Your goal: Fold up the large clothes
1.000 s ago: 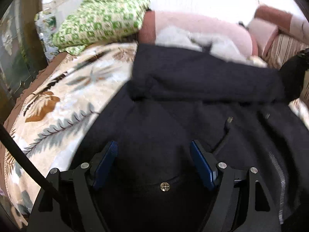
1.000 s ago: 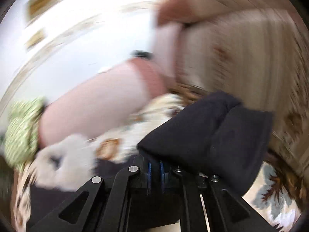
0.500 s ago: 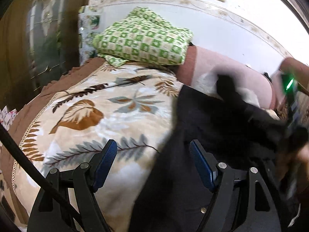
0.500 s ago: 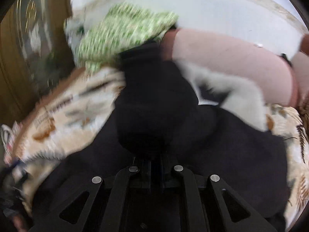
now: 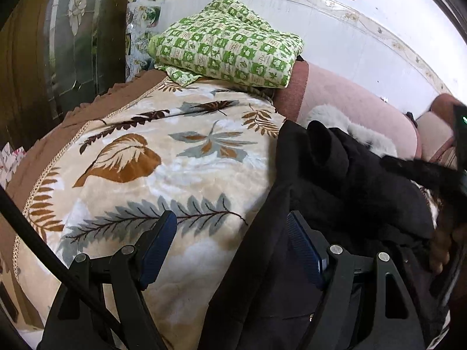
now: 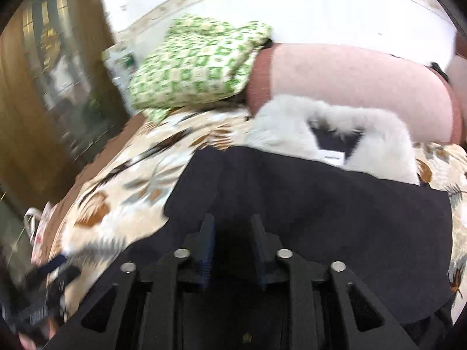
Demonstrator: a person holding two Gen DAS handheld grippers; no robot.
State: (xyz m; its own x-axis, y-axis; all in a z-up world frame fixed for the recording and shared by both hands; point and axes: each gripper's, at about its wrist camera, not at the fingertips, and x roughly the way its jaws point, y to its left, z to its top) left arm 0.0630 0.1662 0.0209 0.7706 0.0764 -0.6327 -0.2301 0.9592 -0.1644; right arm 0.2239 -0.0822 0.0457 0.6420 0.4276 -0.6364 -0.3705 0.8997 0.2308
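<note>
Left gripper (image 5: 230,239) hangs with jaws spread wide, nothing between them, over the leaf-print blanket (image 5: 151,169). The dark coat (image 5: 344,180) lies just to its right, its left edge running under the right-hand finger. Bare blanket stretches away left to the brown fringe, a green checked quilt (image 5: 230,52) at the far end. The coat's long axis runs toward the pink bolster (image 6: 350,87), white fur collar (image 6: 335,134) at that far end. Right gripper (image 6: 232,245) sits over the coat, jaws opening, a narrow gap, dark cloth beneath them.
</note>
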